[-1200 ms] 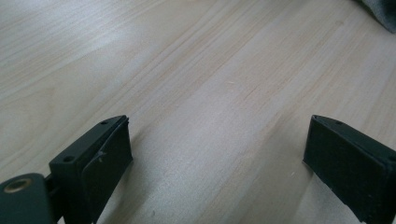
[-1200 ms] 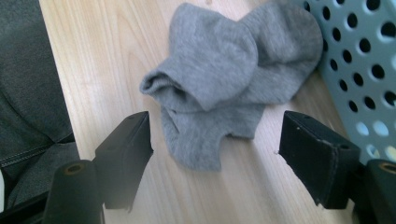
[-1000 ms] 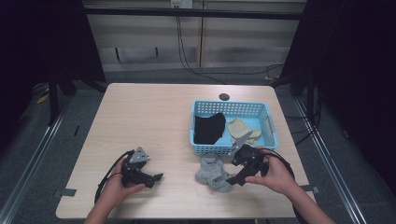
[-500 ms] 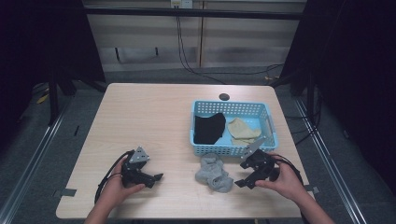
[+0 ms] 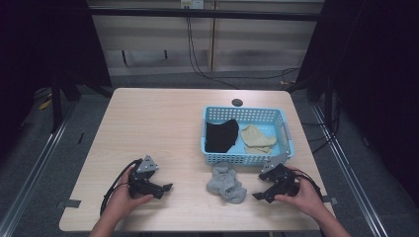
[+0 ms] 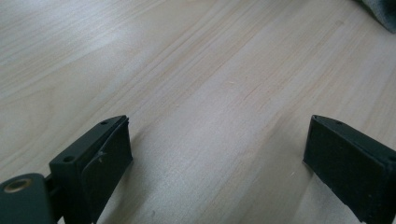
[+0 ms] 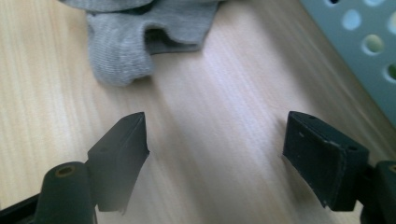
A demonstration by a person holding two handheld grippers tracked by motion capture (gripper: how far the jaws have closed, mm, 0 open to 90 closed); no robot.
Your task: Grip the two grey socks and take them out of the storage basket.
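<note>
**Both grippers wide, nothing held**

Right gripper (image 7: 215,140): jaws spread wide over bare table (image 7: 224,154), nothing between them. Grey socks (image 7: 140,32) lie on the wood just ahead of the tips, apart from them. Blue basket (image 7: 355,51) wall beyond its right jaw. Left gripper (image 6: 217,154): jaws wide over bare wood, socks well off past its right jaw.

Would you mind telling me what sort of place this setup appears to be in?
Probably a lab or recording station rather than a home: a bare wooden table ringed by dark curtains, cables trailing down the wall behind, and a person's hand-held grippers beside a blue basket of socks and grey socks.
</note>
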